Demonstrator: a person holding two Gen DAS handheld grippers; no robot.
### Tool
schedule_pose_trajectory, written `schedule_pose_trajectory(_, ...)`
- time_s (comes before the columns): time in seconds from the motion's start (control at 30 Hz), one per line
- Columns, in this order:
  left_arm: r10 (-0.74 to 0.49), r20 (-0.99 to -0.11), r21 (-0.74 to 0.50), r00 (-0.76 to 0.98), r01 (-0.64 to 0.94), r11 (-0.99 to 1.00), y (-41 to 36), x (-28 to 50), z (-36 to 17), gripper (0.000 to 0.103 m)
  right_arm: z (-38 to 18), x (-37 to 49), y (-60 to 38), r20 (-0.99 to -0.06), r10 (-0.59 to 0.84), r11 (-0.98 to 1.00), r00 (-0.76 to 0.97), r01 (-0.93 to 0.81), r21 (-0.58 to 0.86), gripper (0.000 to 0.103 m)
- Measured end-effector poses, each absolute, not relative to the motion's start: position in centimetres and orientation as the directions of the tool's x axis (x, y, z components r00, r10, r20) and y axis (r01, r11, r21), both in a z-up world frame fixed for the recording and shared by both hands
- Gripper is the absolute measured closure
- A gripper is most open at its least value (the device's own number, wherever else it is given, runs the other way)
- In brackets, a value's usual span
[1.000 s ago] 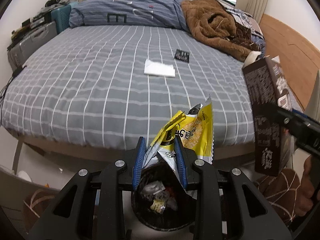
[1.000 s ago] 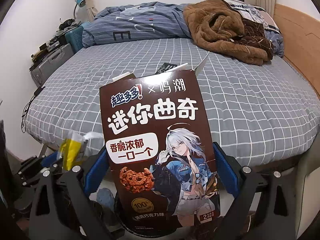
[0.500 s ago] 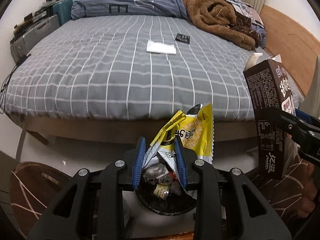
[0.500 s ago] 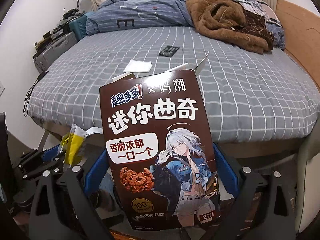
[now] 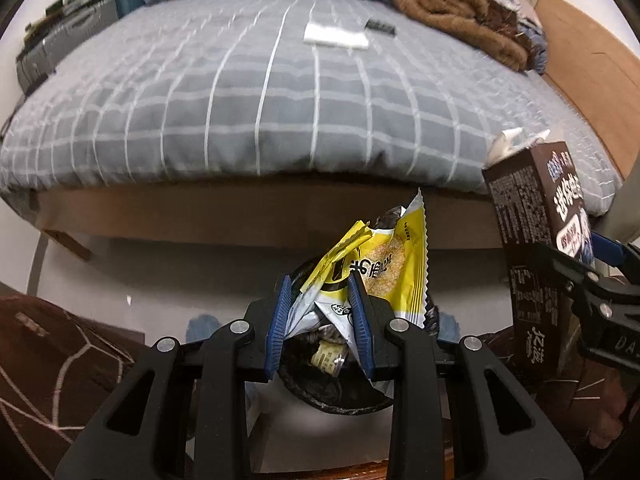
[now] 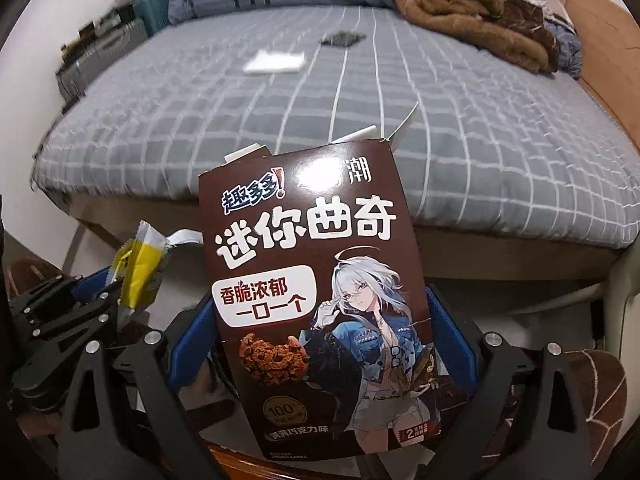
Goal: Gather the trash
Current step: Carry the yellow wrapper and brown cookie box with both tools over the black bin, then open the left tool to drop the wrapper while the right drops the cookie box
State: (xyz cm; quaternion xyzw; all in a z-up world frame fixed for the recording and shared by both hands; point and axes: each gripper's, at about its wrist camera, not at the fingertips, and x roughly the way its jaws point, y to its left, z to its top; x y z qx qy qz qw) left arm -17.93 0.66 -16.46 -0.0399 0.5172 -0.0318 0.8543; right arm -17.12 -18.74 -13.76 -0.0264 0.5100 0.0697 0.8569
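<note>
The left tongs (image 5: 320, 312) are nearly closed, pinching a yellow snack wrapper (image 5: 384, 264) directly above the black trash bin (image 5: 340, 392), which already holds scraps. The right tongs (image 6: 320, 344) stand wide, clamped on the 2 sides of a brown cookie box (image 6: 316, 312) just beside it. To do this well, centre each piece over the rim before letting go; the tall box should probably enter end-first. A white tissue (image 5: 335, 36) and dark packet (image 5: 381, 26) lie on the bed (image 5: 240, 112).

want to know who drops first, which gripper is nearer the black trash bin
Left. The left gripper, shut on the yellow wrapper, hangs right over the black trash bin. The right gripper, holding the cookie box, is off to the bin's right side.
</note>
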Motion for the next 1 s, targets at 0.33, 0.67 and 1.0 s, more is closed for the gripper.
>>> schedule_pose_trajectory(0.33, -0.058, -0.913, -0.070, 0.403, -0.014, 0.997, 0.9, -16.1, -20.6, 0.074, -18.5, -16.2, -18.5, -0.910, 0.094, 0.988, 0.403, -0.149, 0.036, 0.012)
schedule_pose_trajectory(0.67, -0.039, -0.927, -0.048, 0.374, -0.015, 0.999, 0.5, -14.5, -23.1, 0.074, -22.8, -15.1, -18.3, -0.945, 0.111, 0.988, 0.309, -0.135, 0.072, 0.011)
schedule_pose_trajectory(1.0, -0.028, -0.933, -0.042, 0.358, -0.031, 0.999, 0.4, -13.9, -23.7, 0.074, -24.8, -13.5, -17.2, -0.955, 0.116, 0.981, 0.273, -0.183, 0.066, 0.008)
